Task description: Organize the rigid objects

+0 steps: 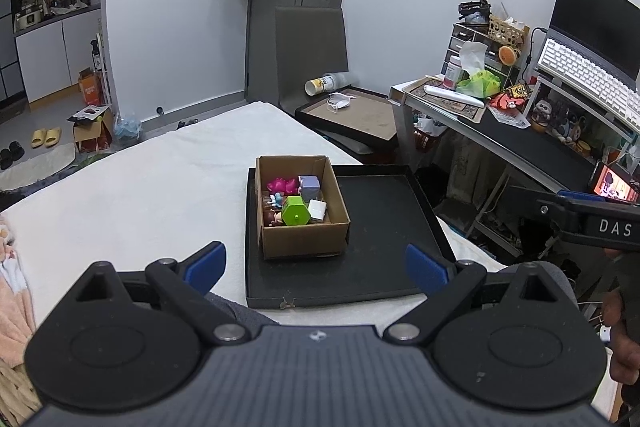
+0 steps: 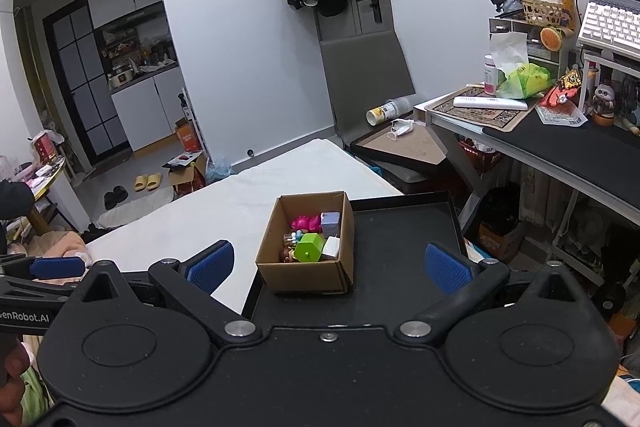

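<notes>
The left tongs gape wide, holding nothing, above the white bed. Ahead, a cardboard box sits in the black tray's left part, holding small toys. The right tongs also gape wide, empty.

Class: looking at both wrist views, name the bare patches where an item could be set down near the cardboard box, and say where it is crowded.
Free: the black tray floor right of and in front of the cardboard box, and the white bedcover left of the tray. Crowded: inside the box, packed with a green block, pink toy and other pieces, and the desk at right.
</notes>
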{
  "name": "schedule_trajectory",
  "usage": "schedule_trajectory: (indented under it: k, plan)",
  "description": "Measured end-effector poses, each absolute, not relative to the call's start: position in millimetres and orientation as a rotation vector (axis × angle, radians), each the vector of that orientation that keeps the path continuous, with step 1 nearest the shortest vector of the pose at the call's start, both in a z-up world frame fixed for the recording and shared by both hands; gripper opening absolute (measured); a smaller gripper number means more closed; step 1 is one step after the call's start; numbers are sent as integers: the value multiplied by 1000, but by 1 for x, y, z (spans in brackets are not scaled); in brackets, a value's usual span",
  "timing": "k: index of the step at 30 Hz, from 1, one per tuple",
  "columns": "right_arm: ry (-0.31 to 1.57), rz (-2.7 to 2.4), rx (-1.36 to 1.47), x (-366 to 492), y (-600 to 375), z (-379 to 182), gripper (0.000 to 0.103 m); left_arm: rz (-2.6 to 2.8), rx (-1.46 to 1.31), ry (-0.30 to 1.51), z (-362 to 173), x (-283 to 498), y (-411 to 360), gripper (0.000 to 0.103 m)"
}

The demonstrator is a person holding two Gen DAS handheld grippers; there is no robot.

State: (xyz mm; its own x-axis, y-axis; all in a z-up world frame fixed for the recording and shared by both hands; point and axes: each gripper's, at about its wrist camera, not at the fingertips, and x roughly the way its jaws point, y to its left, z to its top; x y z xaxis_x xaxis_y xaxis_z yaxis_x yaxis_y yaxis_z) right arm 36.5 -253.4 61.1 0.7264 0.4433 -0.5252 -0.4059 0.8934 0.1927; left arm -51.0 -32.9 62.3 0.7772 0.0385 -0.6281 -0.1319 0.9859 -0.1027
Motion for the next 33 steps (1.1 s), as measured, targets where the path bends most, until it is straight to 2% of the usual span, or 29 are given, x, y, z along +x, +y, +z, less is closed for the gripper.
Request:
schedule_trajectory:
  k: [33]
  plan:
    - [608, 458, 60, 36, -255, 56, 103, 103, -155, 673, 60, -54, -28, 96]
